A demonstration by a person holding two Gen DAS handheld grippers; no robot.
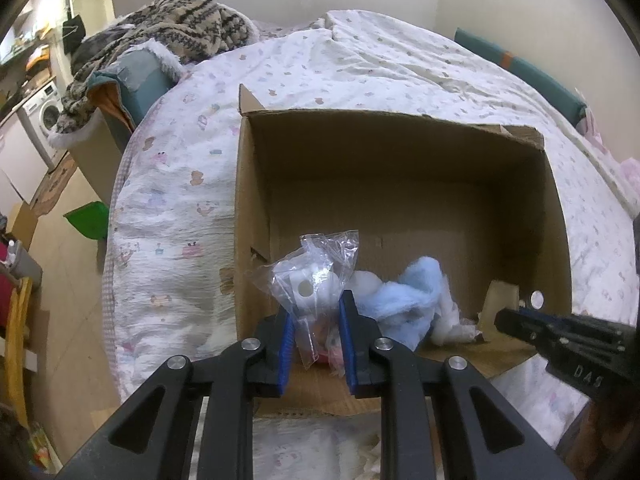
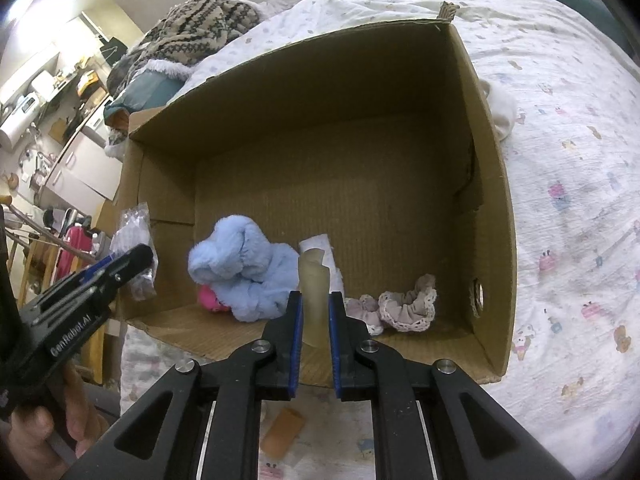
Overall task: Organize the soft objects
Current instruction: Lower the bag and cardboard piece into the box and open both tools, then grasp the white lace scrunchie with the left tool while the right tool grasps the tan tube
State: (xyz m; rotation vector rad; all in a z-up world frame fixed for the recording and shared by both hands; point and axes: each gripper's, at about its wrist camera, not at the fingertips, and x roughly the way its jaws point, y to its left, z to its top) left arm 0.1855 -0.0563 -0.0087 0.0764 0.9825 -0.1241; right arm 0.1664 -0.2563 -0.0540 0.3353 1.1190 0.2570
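Observation:
An open cardboard box [image 1: 256, 184] [image 2: 492, 168] lies on the bed. Inside are a light blue fluffy cloth [image 1: 404, 296] [image 2: 244, 276], a pink item [image 2: 210, 300] under it, a white cloth [image 2: 322, 248] and a lace-trimmed scrunchie [image 2: 408, 306]. My left gripper [image 1: 316, 316] is shut on a clear plastic bag [image 1: 310, 276] of small white items, over the box's near left corner; it also shows in the right wrist view [image 2: 132, 256]. My right gripper [image 2: 315, 308] is shut on a pale yellowish foam piece [image 2: 314, 292] [image 1: 498, 304] at the box's near edge.
The bed has a white printed quilt [image 1: 176, 184] [image 2: 568, 160]. A patterned knit blanket [image 1: 176, 28] is piled at its far left. A tan block [image 2: 282, 432] lies on the quilt under my right gripper. A white cloth [image 2: 500, 108] lies right of the box. Floor and furniture are on the left.

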